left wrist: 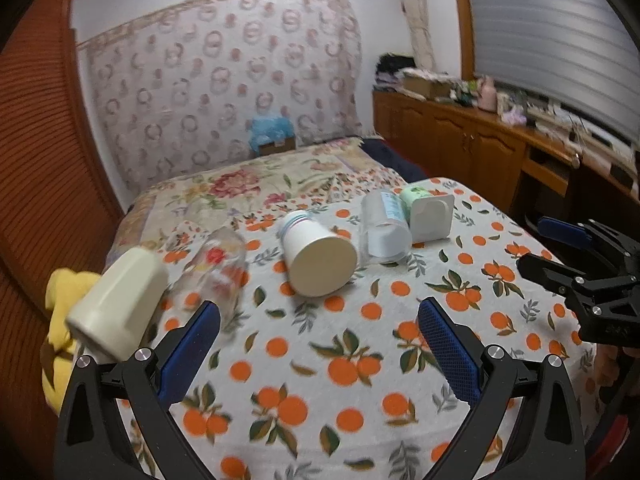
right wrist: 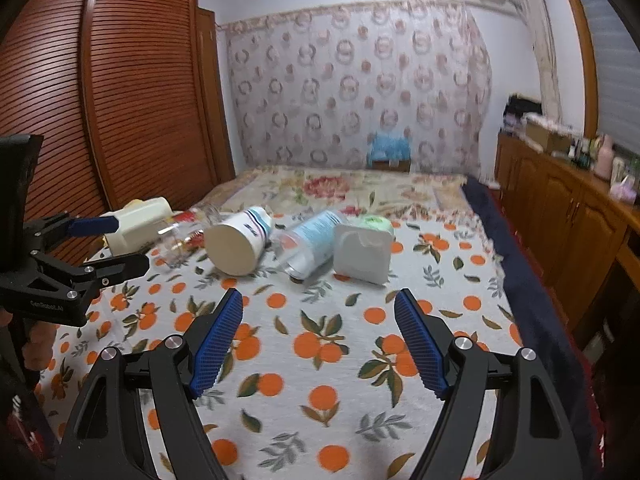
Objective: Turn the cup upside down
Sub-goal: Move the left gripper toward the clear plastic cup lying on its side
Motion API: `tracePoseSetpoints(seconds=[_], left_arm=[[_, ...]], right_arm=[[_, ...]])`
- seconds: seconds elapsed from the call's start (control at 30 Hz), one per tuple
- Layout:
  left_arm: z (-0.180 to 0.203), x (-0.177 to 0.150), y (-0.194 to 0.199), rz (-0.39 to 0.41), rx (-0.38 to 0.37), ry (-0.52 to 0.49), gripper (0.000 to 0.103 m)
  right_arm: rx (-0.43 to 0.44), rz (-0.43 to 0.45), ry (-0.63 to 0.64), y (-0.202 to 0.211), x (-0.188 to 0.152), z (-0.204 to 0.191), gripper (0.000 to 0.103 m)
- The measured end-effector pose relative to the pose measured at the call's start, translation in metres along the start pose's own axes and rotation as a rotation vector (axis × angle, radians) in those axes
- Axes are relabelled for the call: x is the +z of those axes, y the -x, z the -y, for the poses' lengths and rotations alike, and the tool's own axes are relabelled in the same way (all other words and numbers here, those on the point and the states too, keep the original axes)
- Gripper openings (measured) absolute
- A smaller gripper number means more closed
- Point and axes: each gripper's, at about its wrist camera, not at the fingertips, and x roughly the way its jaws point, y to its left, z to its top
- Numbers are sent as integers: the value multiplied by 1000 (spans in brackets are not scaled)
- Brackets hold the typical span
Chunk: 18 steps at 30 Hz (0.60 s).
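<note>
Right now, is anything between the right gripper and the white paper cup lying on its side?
Nothing visible. The right gripper is open over bare orange-print cloth, and the white paper cup lies ahead, slightly left. The clear plastic cup lies beside it, not in front.

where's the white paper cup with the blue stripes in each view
Left wrist: the paper cup lies on its side at picture centre, base toward the camera, left of the clear plastic cup.
Right wrist: the paper cup lies left of centre, above the left fingertip.
Shared landmark: the white square-lidded pot, rightmost of the row in both views.
</note>
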Motion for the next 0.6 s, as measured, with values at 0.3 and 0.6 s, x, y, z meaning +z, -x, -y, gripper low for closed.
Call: tracePoseSetpoints(seconds=[0.3,0.6], left_arm=[[19,48,-50,-69,-71,-51,95],[34,86,-115,-239,-161,-80,81]], right_arm=[[13,-68,-16,-30,10,26,80],[61,-135,-47,-55,17,41,80]])
